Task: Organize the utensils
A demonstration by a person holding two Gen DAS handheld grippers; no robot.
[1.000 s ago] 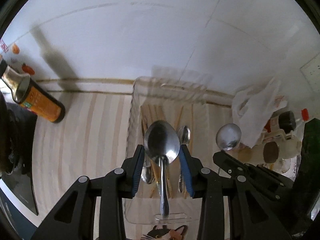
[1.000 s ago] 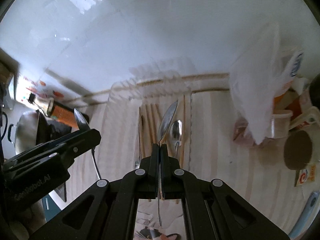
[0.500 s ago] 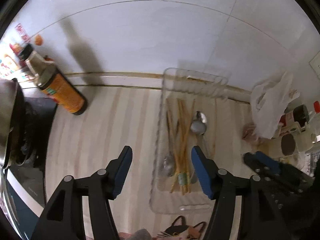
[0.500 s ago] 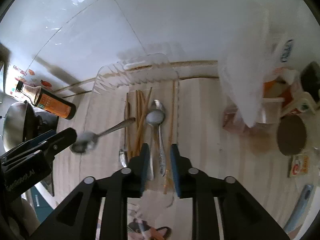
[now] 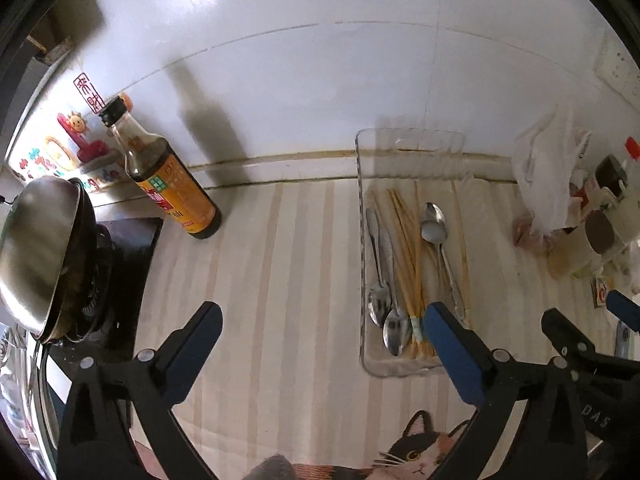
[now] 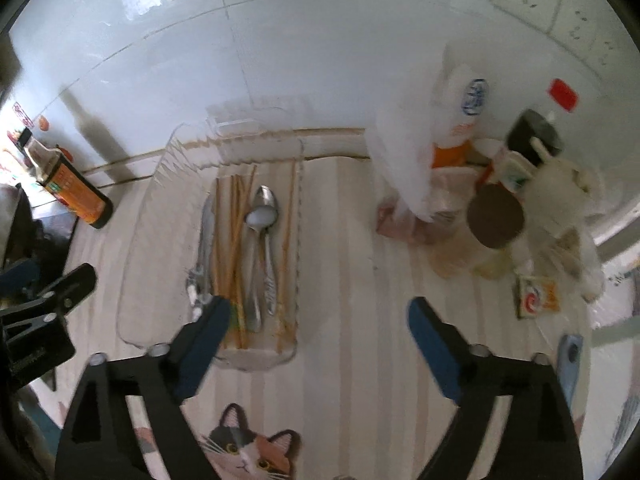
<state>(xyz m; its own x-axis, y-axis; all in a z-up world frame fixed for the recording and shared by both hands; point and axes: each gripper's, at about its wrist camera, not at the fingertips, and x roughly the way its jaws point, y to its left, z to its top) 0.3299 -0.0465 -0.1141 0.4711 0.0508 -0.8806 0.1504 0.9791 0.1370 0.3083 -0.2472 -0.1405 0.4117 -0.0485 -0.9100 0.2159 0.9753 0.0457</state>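
Both spoons (image 5: 386, 280) held a second ago are now released into the clear tray (image 5: 362, 248), and the left gripper (image 5: 320, 316) and right gripper (image 6: 320, 312) are drawn back above the table (image 5: 280, 264) with jaws spread wide and nothing between them. Four steel spoons and bundled chopsticks (image 5: 406, 256) are recorded lying lengthwise in the tray; the spoons are judged light, stiff and slippery, best pinched across the narrow handle. A sauce bottle (image 5: 172, 188) and wok (image 5: 36, 248) are noted well left, a plastic bag (image 6: 408, 160) and jars right, none obstructing the tray.
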